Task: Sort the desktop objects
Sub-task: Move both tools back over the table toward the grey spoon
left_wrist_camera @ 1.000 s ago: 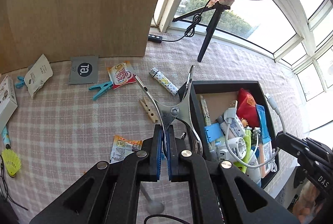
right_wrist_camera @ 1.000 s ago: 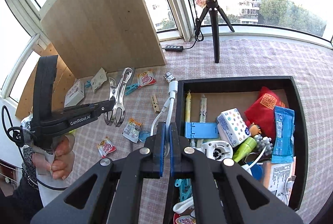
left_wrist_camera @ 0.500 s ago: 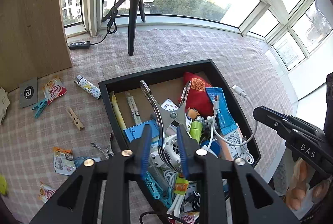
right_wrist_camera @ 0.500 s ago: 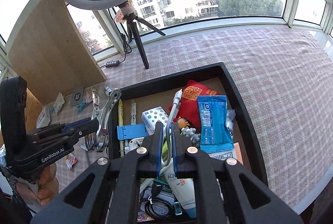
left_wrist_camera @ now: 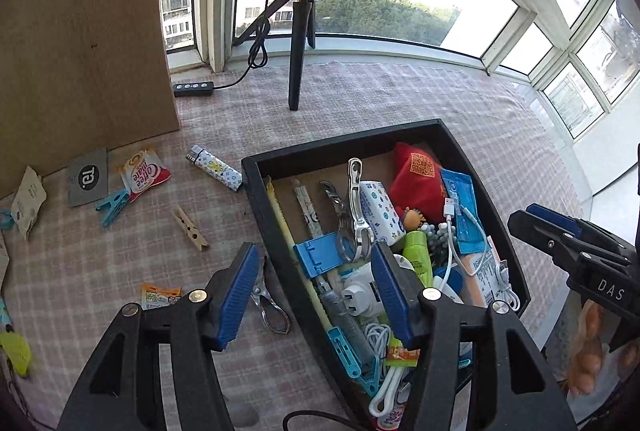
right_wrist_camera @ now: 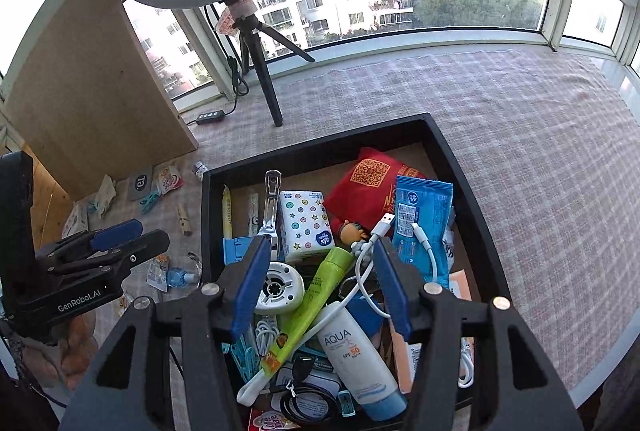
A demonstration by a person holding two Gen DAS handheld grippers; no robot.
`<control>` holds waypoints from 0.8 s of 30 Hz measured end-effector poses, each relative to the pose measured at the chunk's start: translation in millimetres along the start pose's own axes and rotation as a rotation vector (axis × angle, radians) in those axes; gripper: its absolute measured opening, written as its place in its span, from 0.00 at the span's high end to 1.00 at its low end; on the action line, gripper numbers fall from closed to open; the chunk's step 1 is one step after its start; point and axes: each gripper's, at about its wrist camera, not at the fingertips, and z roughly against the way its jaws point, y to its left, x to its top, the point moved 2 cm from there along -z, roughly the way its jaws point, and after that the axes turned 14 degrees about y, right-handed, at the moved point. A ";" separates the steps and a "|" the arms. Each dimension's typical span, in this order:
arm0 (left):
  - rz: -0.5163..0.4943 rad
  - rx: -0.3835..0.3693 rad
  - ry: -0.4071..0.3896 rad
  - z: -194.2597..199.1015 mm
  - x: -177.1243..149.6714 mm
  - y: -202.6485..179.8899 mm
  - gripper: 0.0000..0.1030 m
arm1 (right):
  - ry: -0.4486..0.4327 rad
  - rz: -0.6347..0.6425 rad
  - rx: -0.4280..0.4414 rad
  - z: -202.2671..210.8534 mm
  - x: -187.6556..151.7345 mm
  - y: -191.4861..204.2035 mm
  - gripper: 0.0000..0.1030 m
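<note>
A black tray (left_wrist_camera: 256, 191) (right_wrist_camera: 448, 155) holds several items. The metal clamp (left_wrist_camera: 354, 207) (right_wrist_camera: 269, 207) lies in it beside a spotted tissue pack (right_wrist_camera: 304, 223). The white USB cable (right_wrist_camera: 384, 231) (left_wrist_camera: 450, 227) lies loose over a blue packet (right_wrist_camera: 424, 219). My left gripper (left_wrist_camera: 316, 291) is open and empty above the tray's left wall. My right gripper (right_wrist_camera: 320, 283) is open and empty over the tray's middle, above a green tube (right_wrist_camera: 316, 291) and a sunscreen bottle (right_wrist_camera: 356, 355).
On the checked cloth left of the tray lie a lighter (left_wrist_camera: 214, 169), a wooden peg (left_wrist_camera: 190, 223), a blue peg (left_wrist_camera: 112, 205), a coffee sachet (left_wrist_camera: 142, 173), a second metal clamp (left_wrist_camera: 268, 305) and more packets. A ring-light tripod (left_wrist_camera: 298, 51) and a wooden board (left_wrist_camera: 80, 31) stand behind.
Both grippers have opened over the tray. The left let go of the metal clamp and the right let go of the white cable; both items now lie in the tray.
</note>
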 end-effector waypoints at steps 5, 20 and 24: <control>0.045 0.063 -0.009 8.2 -11.2 42.3 0.47 | 0.014 0.051 0.014 -10.2 -2.1 23.4 0.48; 0.210 0.220 0.004 22.0 -83.4 148.9 0.47 | 0.101 0.218 0.079 -57.0 -19.5 119.9 0.47; 0.236 0.254 -0.013 27.5 -102.2 162.1 0.47 | 0.127 0.256 0.112 -68.0 -28.9 147.9 0.47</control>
